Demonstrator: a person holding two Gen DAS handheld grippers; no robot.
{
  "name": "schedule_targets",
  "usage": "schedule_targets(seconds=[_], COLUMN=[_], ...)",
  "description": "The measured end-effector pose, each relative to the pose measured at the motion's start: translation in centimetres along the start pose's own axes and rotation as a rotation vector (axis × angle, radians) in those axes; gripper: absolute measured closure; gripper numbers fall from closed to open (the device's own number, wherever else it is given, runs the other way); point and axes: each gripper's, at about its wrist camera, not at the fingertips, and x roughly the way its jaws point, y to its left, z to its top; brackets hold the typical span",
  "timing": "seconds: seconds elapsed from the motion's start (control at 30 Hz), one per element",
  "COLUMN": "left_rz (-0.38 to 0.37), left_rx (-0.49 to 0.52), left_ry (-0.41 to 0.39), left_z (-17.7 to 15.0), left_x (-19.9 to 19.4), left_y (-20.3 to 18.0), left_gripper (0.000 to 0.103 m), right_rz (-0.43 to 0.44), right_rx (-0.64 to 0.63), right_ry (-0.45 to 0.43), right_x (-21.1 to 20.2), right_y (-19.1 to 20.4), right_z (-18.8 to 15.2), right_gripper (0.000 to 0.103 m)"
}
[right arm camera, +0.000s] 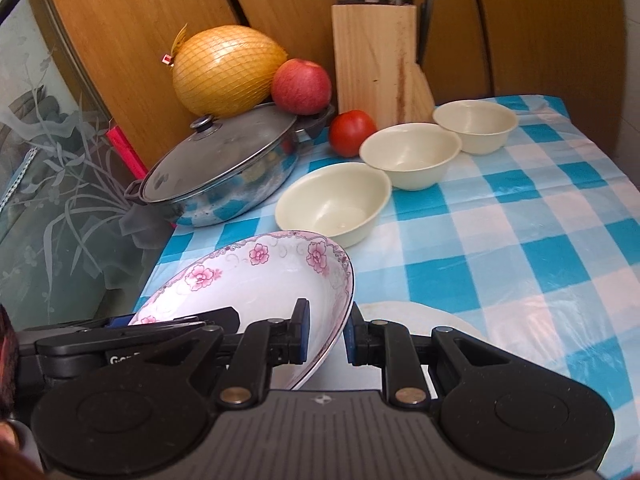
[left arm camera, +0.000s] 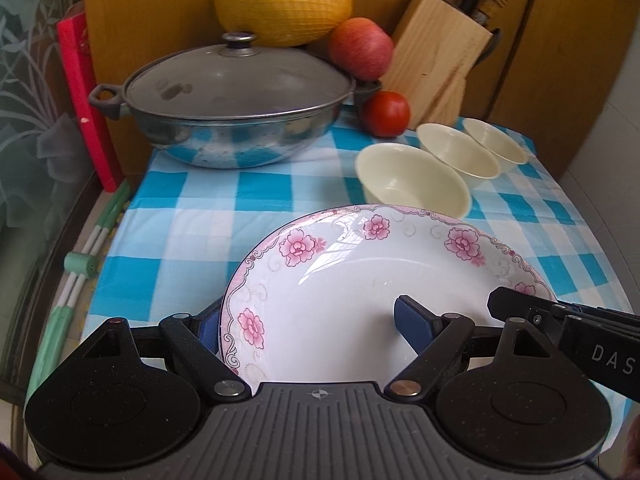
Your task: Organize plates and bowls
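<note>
A white plate with pink flowers [left arm camera: 360,288] is held tilted above the checked cloth; it also shows in the right wrist view [right arm camera: 260,284]. My left gripper [left arm camera: 308,328] straddles its left rim, one blue pad inside the plate, one outside. My right gripper [right arm camera: 326,330] straddles the plate's right rim, its pads a little apart from the rim, and it shows in the left wrist view [left arm camera: 520,308]. Three cream bowls [right arm camera: 334,202] [right arm camera: 410,154] [right arm camera: 474,124] stand in a diagonal row behind the plate. Another white plate [right arm camera: 432,318] lies flat beneath the right gripper.
A lidded steel pot [left arm camera: 236,108] stands at the back left, with a netted pomelo [left arm camera: 284,0] and an apple [left arm camera: 360,48] behind it. A tomato [left arm camera: 386,114] and a wooden knife block [left arm camera: 436,60] stand at the back. The blue checked cloth [right arm camera: 520,240] spreads to the right.
</note>
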Motion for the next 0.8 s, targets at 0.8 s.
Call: schedule_targets(seconds=[0.8], left_rz=[-0.082], left_rx=[0.194], left_ry=[0.03], left_z=[-4.2], left_x=[-0.6], left_y=[-6.9], left_gripper=[0.014], right_rz=[-0.112], right_rx=[0.094], right_ry=[-0.013], right_x=[-5.7], right_y=[-5.1], right_z=[-5.7], right_gripper=[0.084])
